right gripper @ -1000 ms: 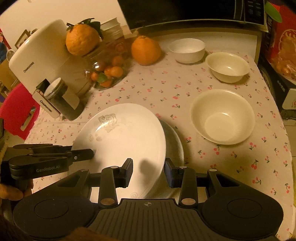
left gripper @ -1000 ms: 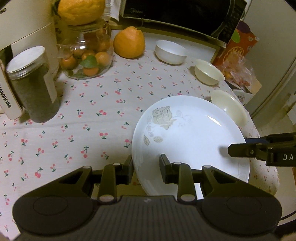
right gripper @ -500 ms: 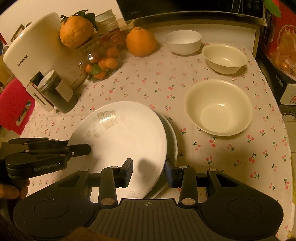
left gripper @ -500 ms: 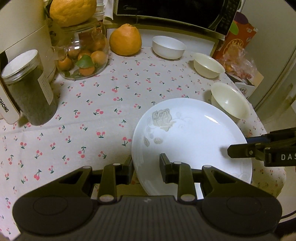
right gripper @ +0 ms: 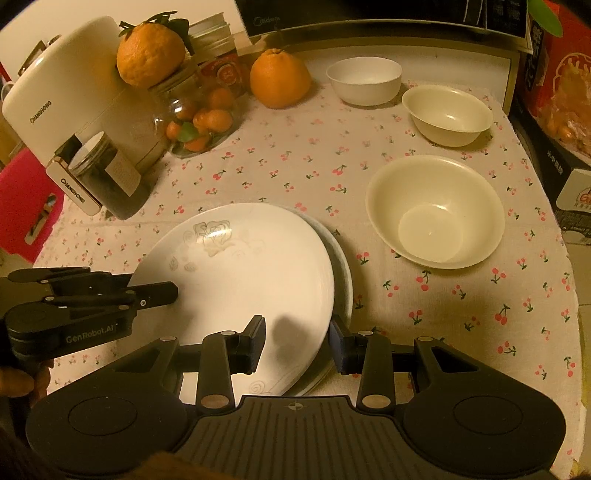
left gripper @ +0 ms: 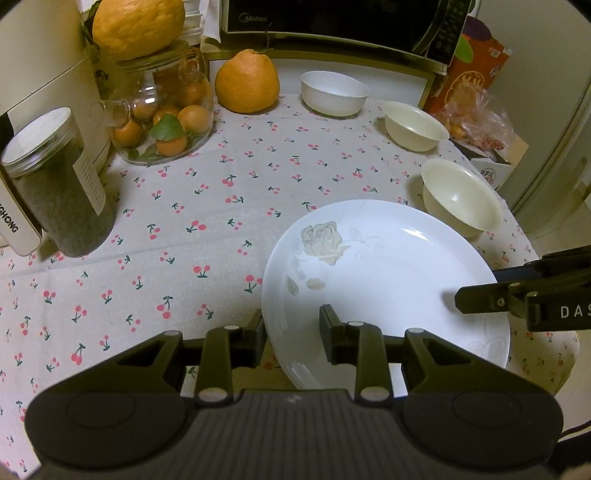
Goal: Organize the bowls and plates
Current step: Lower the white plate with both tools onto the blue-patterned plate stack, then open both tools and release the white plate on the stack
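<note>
A white rose-patterned plate lies on a second plate near the table's front edge. My left gripper straddles the top plate's left rim, jaws apart. My right gripper straddles its right rim, jaws apart. Each gripper shows in the other's view: the right one, the left one. A large cream bowl sits right of the plates. A smaller cream bowl and a white bowl sit at the back.
A glass jar of oranges, a big orange, a dark canister and a white appliance crowd the left back. A microwave stands behind. The table edge drops off at the right.
Both grippers and the held plate have shifted slightly toward me and down; the plate now rests lower over the second plate. Jaw openings look unchanged.
</note>
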Available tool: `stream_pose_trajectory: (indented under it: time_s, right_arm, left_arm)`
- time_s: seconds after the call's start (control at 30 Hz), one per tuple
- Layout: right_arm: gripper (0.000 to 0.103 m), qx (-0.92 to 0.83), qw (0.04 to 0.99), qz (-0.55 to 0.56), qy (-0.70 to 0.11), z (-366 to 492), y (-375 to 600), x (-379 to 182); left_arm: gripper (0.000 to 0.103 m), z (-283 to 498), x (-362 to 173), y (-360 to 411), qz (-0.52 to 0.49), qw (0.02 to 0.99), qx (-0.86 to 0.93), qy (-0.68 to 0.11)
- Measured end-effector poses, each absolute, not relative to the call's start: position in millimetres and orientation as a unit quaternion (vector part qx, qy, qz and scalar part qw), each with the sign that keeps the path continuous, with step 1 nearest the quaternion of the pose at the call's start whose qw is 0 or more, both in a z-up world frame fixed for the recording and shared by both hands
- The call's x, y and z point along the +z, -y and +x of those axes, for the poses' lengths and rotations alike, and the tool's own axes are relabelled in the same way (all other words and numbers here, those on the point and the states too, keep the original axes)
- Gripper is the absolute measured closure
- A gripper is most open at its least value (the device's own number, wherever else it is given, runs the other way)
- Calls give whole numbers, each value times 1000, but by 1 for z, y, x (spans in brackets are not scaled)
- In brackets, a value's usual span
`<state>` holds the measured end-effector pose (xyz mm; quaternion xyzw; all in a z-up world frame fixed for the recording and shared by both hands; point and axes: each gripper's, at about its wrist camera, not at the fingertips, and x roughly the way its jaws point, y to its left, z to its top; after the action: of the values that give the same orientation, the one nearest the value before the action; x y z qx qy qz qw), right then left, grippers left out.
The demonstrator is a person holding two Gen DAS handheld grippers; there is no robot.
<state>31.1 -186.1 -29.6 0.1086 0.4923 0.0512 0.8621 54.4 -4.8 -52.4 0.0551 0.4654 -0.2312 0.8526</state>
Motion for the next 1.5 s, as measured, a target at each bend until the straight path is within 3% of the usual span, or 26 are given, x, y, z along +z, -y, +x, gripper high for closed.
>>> stream_pose_trajectory:
  time_s: [0.87,1.5]
  right_arm:
    - [67,54,861,105,-494,29,187,-27]
    - [66,57,867,70,-490,25,184,-25]
  left_arm:
    - [72,49,-54,12,82,860,-230,-449]
    - [71,33,-62,26,167,873,-226,-400]
